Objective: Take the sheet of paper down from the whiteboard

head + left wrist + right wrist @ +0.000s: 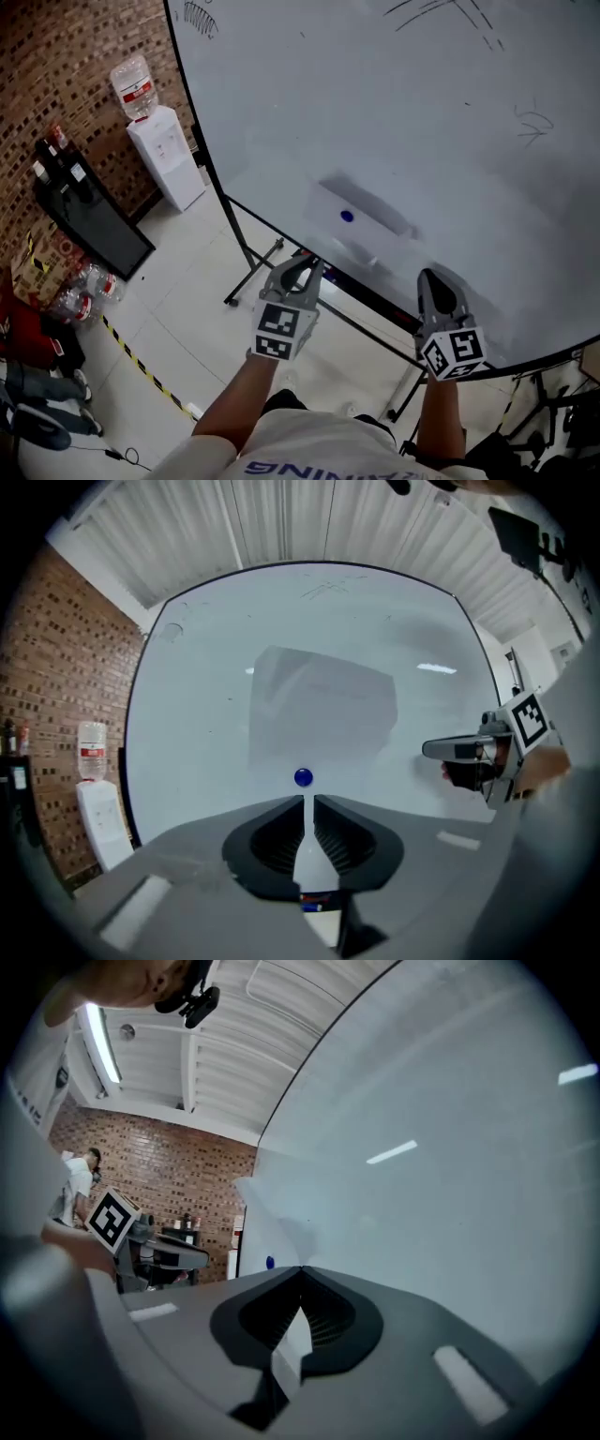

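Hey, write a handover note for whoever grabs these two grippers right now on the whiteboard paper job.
Left gripper: shut, empty, aimed at the sheet near its magnet.
Right gripper: shut, empty, off to the right, facing the whiteboard.
Sheet of paper: on the whiteboard, pinned by a blue magnet.
Done: nothing visible; neither gripper touches the sheet.
Left: free the sheet from the magnet, grip it, take it down.

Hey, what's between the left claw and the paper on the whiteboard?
Nothing: in the left gripper view only bare whiteboard shows between the left claw and the paper, which is pinned by a blue magnet.
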